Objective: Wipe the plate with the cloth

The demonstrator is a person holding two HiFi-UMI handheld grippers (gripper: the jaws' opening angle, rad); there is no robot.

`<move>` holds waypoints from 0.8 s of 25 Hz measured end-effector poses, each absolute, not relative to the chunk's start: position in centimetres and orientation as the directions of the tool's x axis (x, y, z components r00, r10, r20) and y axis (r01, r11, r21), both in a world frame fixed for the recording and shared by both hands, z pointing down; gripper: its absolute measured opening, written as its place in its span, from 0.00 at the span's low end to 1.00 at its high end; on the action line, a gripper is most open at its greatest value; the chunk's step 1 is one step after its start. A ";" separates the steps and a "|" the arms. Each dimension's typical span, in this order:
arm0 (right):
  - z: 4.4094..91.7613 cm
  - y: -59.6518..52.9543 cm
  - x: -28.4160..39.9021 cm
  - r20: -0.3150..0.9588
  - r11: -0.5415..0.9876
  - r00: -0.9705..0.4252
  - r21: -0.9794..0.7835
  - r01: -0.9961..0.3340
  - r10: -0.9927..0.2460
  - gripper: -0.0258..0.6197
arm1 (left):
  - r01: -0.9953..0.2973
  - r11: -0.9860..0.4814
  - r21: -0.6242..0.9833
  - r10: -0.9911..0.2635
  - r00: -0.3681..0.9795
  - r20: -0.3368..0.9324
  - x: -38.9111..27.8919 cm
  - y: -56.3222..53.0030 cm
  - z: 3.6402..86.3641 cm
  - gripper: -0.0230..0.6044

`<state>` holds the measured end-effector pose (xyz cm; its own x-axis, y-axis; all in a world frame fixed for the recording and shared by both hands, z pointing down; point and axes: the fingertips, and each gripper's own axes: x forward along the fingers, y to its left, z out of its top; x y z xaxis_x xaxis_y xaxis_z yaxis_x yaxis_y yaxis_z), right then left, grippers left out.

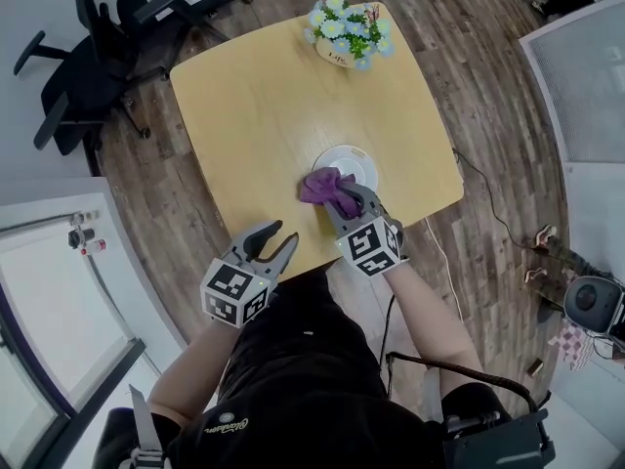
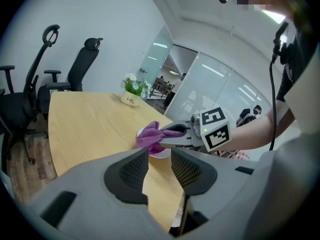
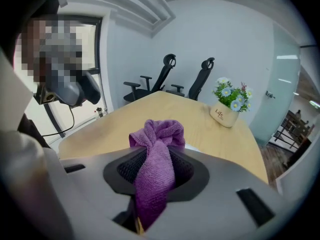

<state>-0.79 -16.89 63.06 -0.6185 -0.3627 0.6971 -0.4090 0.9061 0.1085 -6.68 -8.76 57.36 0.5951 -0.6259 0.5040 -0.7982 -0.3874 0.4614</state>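
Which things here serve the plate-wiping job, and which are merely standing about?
In the job: purple cloth, white plate, right gripper clamping the cloth.
Standing about: flower pot, office chairs, left gripper, open and empty.

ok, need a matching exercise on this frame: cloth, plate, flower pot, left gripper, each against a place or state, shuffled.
Things:
1. cloth
2. plate
3. flower pot
4. left gripper

Places or states:
A. at the far edge of the table
B. jaws apart, nothing between them
C. clamped in the right gripper
D. partly under the cloth

Pairs: 1-C, 2-D, 3-A, 4-B
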 end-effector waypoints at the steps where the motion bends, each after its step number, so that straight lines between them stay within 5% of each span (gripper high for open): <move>1: 62.7 -18.1 -0.3 0.692 0.892 -0.607 0.123 -0.434 -0.391 0.19 | -0.799 -0.385 0.462 -0.627 0.594 0.504 -6.7 -8.7 57.4 0.26; 8: 62.6 -25.1 2.4 0.699 0.813 -0.490 0.231 -0.534 -0.521 0.19 | -0.804 -0.392 0.448 -0.628 0.589 0.508 -6.4 -8.3 57.3 0.26; 20: 63.4 -21.4 1.0 0.720 0.866 -0.526 0.214 -0.452 -0.452 0.19 | -0.806 -0.390 0.445 -0.631 0.586 0.508 -6.4 -8.7 57.3 0.26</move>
